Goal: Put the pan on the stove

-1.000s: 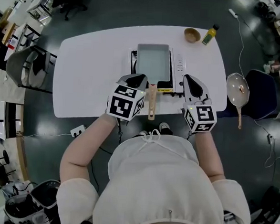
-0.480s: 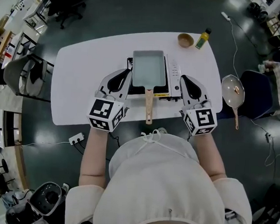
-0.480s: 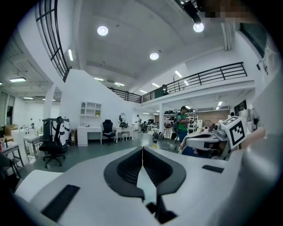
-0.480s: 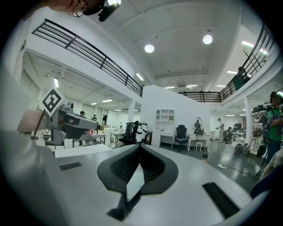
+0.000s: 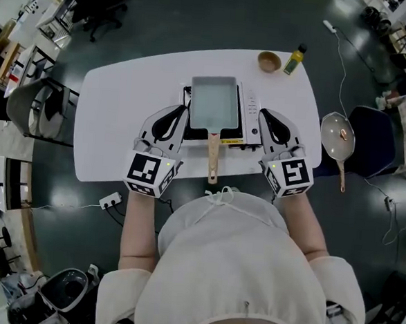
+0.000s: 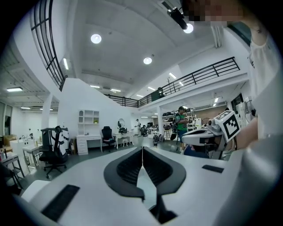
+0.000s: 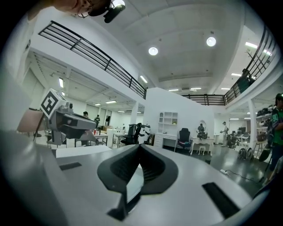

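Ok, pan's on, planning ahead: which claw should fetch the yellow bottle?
Right, likely: the right claw lies on the side of the yellow dark-capped bottle; the left claw is beyond the grey rectangular pan.

A white table stands on the dark floor. A stove sits at its middle, close to the near edge. Towards the far right corner are a small wooden bowl and, just beside it, a yellow bottle.

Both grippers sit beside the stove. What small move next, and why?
Probably just draw both back: the grey rectangular wooden-handled pan already sits on the white tabletop stove, and the left gripper and right gripper are shut, empty.
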Demonstrator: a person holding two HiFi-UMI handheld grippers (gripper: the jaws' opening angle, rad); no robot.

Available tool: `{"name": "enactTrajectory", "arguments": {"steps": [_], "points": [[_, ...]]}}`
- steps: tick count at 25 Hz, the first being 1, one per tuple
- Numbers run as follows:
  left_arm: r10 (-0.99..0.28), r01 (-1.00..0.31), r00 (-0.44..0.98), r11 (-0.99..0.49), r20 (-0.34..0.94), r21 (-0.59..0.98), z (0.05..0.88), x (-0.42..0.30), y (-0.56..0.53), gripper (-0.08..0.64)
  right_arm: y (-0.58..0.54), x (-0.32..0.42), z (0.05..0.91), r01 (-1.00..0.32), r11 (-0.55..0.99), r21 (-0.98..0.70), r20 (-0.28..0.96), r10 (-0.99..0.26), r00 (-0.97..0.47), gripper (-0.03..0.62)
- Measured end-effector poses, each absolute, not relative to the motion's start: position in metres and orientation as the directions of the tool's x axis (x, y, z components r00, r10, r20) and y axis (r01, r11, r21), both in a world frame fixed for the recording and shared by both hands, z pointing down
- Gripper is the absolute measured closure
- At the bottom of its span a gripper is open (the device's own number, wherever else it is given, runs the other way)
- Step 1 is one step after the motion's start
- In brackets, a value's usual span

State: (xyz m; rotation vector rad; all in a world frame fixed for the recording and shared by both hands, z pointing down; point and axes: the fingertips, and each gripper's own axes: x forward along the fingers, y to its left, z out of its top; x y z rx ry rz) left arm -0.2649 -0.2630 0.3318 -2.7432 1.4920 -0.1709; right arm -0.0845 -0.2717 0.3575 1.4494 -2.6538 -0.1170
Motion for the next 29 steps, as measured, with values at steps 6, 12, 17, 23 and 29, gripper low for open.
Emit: {"name": "enactTrajectory", "arguments": {"steps": [6, 12, 17, 23, 29], "points": [[-0.847, -0.847, 0.509, -0.525, 0.154, -0.083, 0.343, -0.258, -0.267, 0.537, -0.28, -0.083, 0.36, -0.827, 0.552, 0.108, 0.078, -0.834, -0.546, 0.592], [-0.856, -0.86, 0.493, -0.506, 0.153, -0.062, 0.346, -0.258, -0.269, 0.537, -0.286, -0.086, 0.362, -0.811, 0.574, 0.113, 0.074, -0.819, -0.569, 0.592], [-0.866, -0.872, 0.473, -0.487, 0.162, -0.053, 0.347, -0.258, -0.271, 0.537, -0.291, -0.088, 0.36, -0.8, 0.589, 0.115, 0.064, -0.808, -0.585, 0.592], [-0.867, -0.877, 0.465, -0.479, 0.176, -0.041, 0.351, -0.255, -0.272, 0.537, -0.296, -0.091, 0.361, -0.785, 0.607, 0.12, 0.059, -0.794, -0.605, 0.592], [-0.866, -0.881, 0.453, -0.471, 0.209, -0.042, 0.356, -0.251, -0.275, 0.537, -0.301, -0.091, 0.362, -0.778, 0.616, 0.124, 0.058, -0.787, -0.614, 0.592]]}}
